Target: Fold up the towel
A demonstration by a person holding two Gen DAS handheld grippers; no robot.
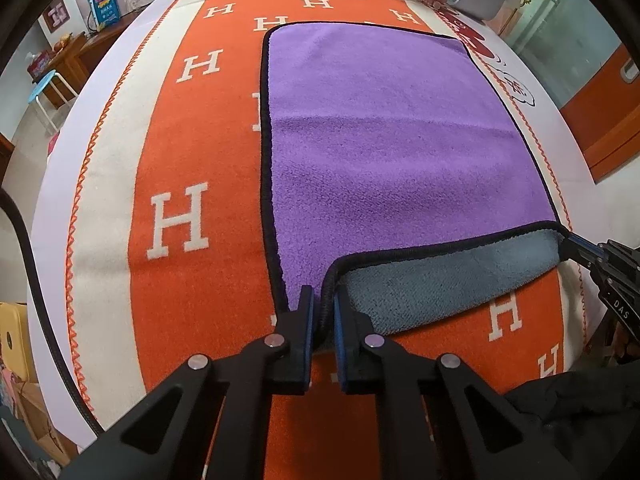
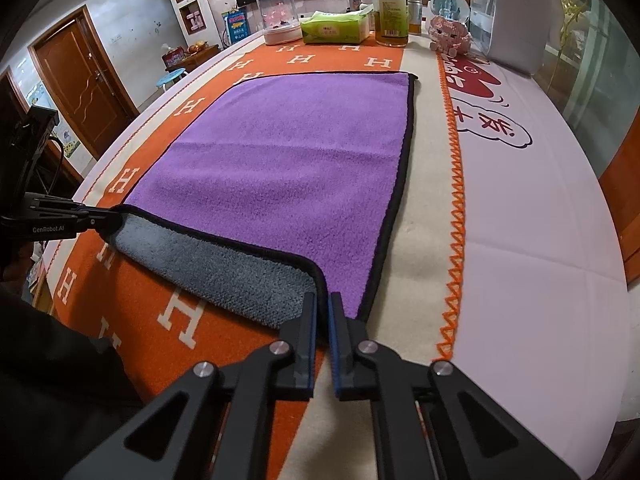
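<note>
purple towel [image 1: 392,128] lies flat on the orange h-patterned cloth [image 1: 180,152], black-edged. its near edge is lifted, grey underside [image 2: 224,264] showing. left gripper [image 1: 325,312] is clamped on the near left corner, right gripper [image 2: 323,316] clamped on the near right corner. tissue pack [image 2: 336,28] and bottle [image 2: 391,12] stand beyond the far edge.

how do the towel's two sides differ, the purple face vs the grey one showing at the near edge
The purple face is turned up and covers nearly all of the towel; the grey face shows only as a narrow strip where the near edge is lifted. The purple lies flat on the orange blanket; the grey strip hangs raised between the left gripper and right gripper. Both are fuzzy and share the black trim.
</note>
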